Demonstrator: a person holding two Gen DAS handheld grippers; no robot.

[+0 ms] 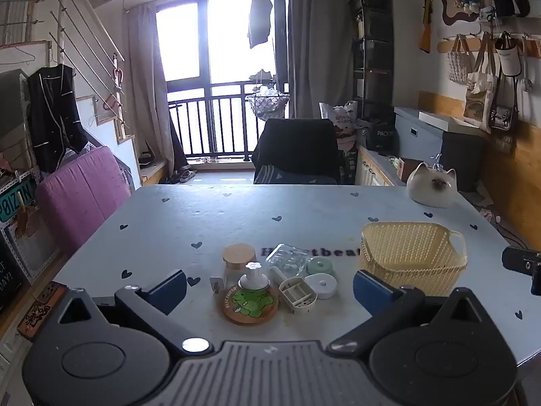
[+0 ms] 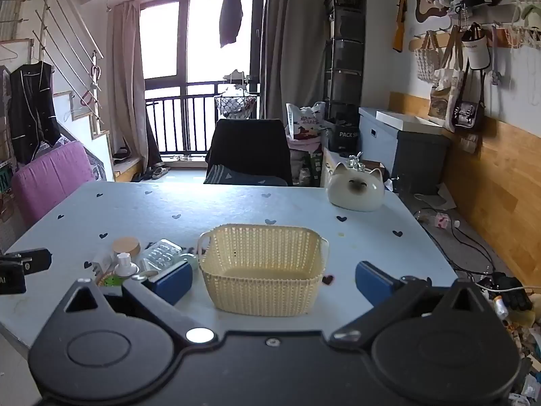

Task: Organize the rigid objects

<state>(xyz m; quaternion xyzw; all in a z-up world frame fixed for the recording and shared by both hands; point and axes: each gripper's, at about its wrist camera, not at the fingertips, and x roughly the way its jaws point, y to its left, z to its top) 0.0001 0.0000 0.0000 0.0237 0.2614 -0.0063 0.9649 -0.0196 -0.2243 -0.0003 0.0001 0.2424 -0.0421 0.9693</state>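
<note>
Fingers (image 1: 169, 287) wide apart, basket (image 2: 262, 267) upright, long axis L-R, empty

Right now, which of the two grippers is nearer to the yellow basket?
Right. The right gripper is open, with the basket straight ahead between its fingers. The left gripper faces the small items, so the basket sits off to its right.
</note>
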